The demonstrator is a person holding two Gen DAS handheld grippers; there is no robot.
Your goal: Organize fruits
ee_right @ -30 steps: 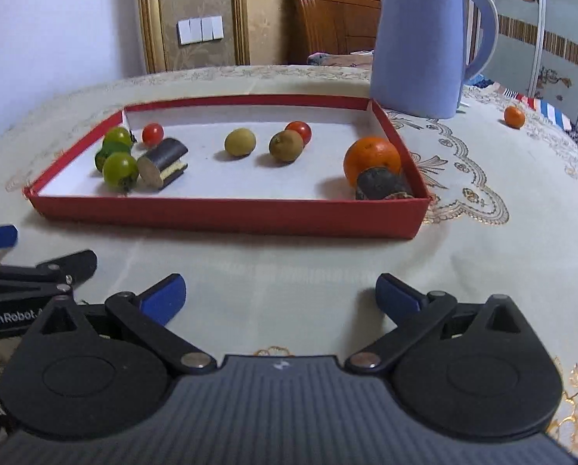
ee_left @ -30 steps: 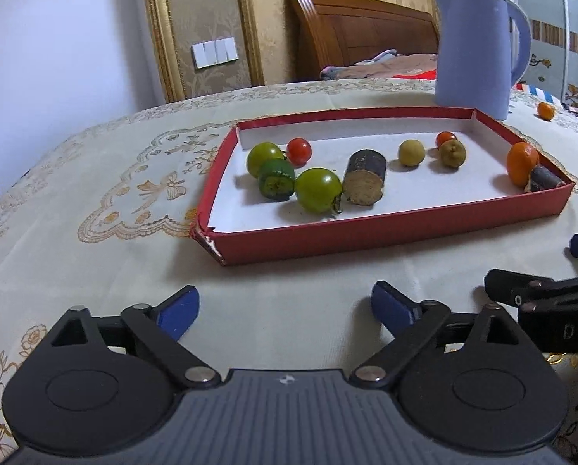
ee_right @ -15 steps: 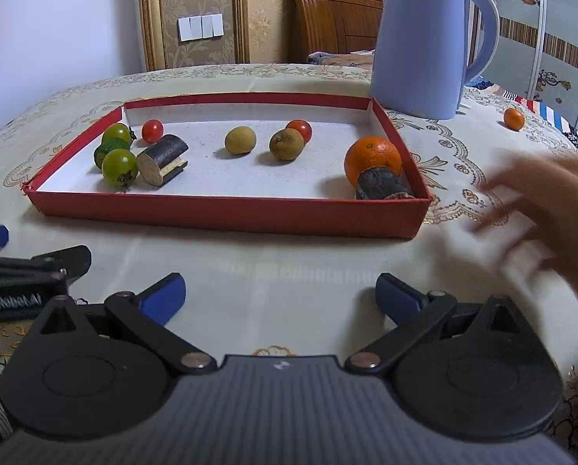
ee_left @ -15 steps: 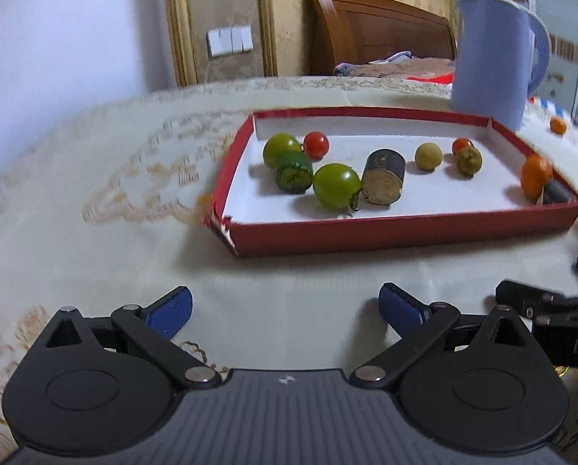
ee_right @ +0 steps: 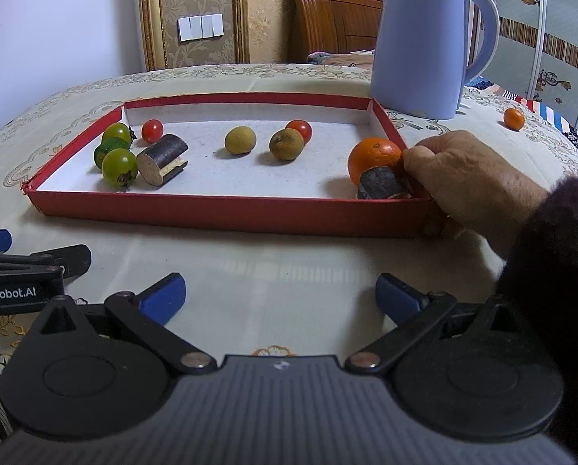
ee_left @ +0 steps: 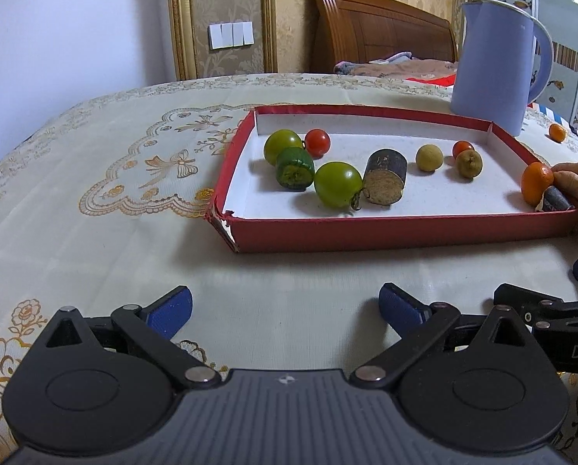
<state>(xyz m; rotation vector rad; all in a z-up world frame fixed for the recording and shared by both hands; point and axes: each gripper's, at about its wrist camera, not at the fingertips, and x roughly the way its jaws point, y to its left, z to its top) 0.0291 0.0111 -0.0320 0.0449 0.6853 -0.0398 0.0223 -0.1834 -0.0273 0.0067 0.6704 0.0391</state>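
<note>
A cream embroidered cloth covers the surface (ee_left: 95, 201), with a wooden bed (ee_left: 378, 35) behind it and a pale blue kettle (ee_right: 424, 42) standing just beyond the far right corner of a shallow red tray (ee_right: 226, 215). The left tongs (ee_left: 285, 308) and right tongs (ee_right: 279, 296) rest low on the cloth side by side in front of the tray, each with its blue-tipped fingers spread wide and nothing between them. A bare hand (ee_right: 467, 178) in a dark sleeve (ee_right: 556, 271) reaches in from the right and grips the tray's near right corner, its fingertips against a large orange (ee_right: 374, 157). A dark cut stub (ee_right: 382, 186) lies touching the orange on its near side. At the tray's left end, two green tomatoes (ee_left: 337, 183), a cut green fruit (ee_left: 294, 168) and a red cherry tomato (ee_left: 317, 142) cluster together, with a dark cylinder (ee_left: 385, 182), pale at its cut face, lying on its side just beside them. Mid-tray sit a yellowish round fruit (ee_right: 240, 140), a brownish round fruit (ee_right: 287, 144) and a second cherry tomato (ee_right: 299, 130) touching it from behind. A small orange (ee_right: 514, 118) lies alone on the cloth, well apart to the right of the kettle.
</note>
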